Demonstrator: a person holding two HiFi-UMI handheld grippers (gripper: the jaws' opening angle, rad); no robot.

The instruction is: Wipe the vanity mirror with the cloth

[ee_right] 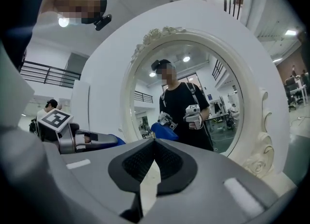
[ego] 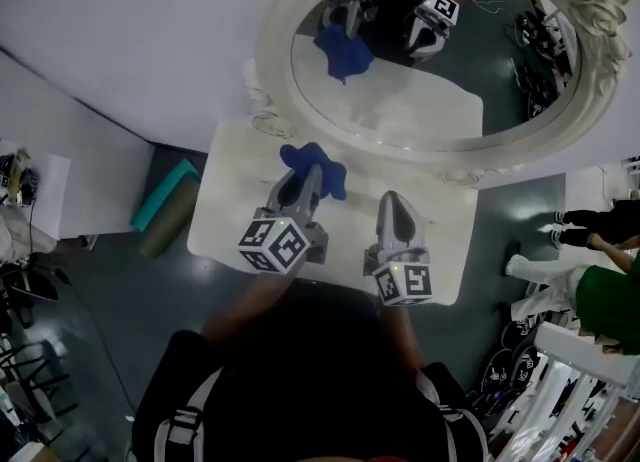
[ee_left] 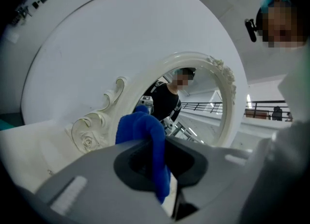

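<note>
Left gripper: jaws closed on the blue cloth. In the left gripper view the cloth is pinched between the two dark pads, bunched above them and hanging down through the gap. This gripper is over the left half of the white tabletop, its tip toward the far edge. The cloth sits just short of the lower frame of the vanity mirror; no contact with the glass is seen.

Right gripper: jaws brought together at the tips, nothing between them; the right gripper view shows only pale tabletop through the slit lower down. It is over the right half of the tabletop, nearer the front edge than the left one and beside it, the two apart.

Mirror: oval glass in an ornate white frame with scrollwork and a rose motif, standing upright along the far edge of the tabletop. From the right gripper its glass shows the reflection of a person holding both grippers and the cloth. The left gripper also appears at that view's left.
</note>
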